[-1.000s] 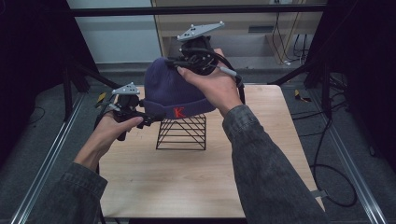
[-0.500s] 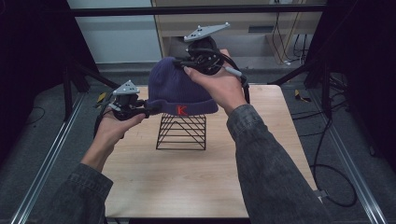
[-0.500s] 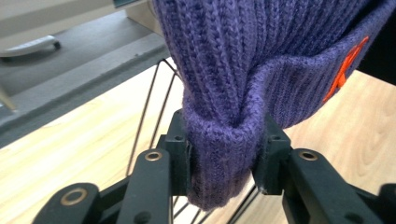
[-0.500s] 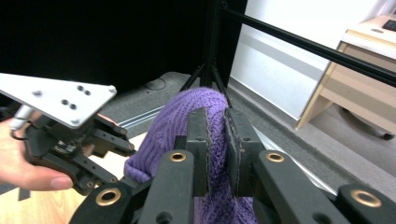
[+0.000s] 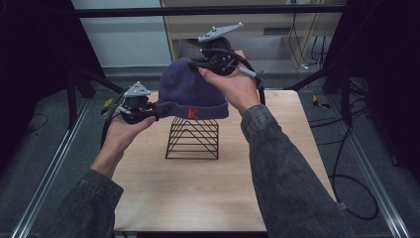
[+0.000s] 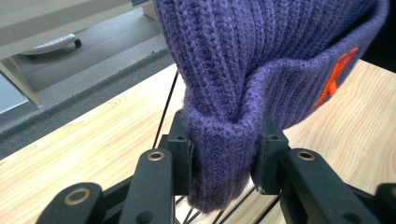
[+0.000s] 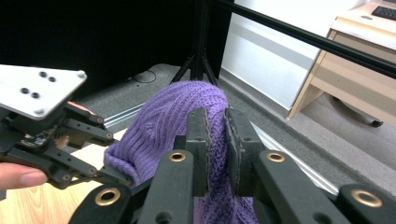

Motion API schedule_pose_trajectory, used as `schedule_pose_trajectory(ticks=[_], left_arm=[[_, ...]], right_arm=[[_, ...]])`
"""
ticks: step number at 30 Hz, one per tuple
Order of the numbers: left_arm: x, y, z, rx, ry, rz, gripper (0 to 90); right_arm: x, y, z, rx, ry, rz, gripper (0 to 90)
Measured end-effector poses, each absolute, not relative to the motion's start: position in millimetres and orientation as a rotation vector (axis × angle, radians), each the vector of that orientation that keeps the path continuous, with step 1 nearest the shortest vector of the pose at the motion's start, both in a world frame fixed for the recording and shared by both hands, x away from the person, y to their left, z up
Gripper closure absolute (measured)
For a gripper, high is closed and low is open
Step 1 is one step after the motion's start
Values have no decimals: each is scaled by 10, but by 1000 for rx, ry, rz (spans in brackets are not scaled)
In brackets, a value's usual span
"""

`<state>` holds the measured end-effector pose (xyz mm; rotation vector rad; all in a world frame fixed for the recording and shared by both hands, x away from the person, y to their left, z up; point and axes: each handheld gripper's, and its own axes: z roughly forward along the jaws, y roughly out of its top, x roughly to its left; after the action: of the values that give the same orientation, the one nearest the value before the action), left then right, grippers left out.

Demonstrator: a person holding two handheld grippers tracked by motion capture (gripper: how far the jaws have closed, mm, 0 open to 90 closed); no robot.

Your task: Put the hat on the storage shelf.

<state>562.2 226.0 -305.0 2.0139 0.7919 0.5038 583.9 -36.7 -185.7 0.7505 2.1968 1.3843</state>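
A purple knit beanie (image 5: 190, 91) with a red letter on its cuff hangs in the air above a black wire rack (image 5: 193, 138) on the wooden table (image 5: 208, 193). My left gripper (image 5: 157, 113) is shut on the cuff at the hat's left side; its jaws pinch a fold of the beanie (image 6: 224, 154). My right gripper (image 5: 199, 66) is shut on the crown of the beanie (image 7: 177, 116) from behind and above. In the right gripper view the left gripper (image 7: 109, 177) is seen farther off at the hat's cuff.
The wire rack stands near the middle of the table, below the hat. A desk (image 5: 257, 25) stands beyond the far edge. Black stands and cables (image 5: 346, 148) lie on the floor to the right. Bare tabletop lies in front of the rack.
Both grippers have lifted the beanie a little higher above the rack and shifted it slightly to the right. Both stay shut on it.
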Motion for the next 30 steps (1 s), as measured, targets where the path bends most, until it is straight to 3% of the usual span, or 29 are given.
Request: schedule_pose_trajectory(ticks=[30], left_arm=[[5563, 2343, -3518, 2089, 834, 434, 638]], right_arm=[[5872, -340, -2411, 789, 2326, 1250, 804]])
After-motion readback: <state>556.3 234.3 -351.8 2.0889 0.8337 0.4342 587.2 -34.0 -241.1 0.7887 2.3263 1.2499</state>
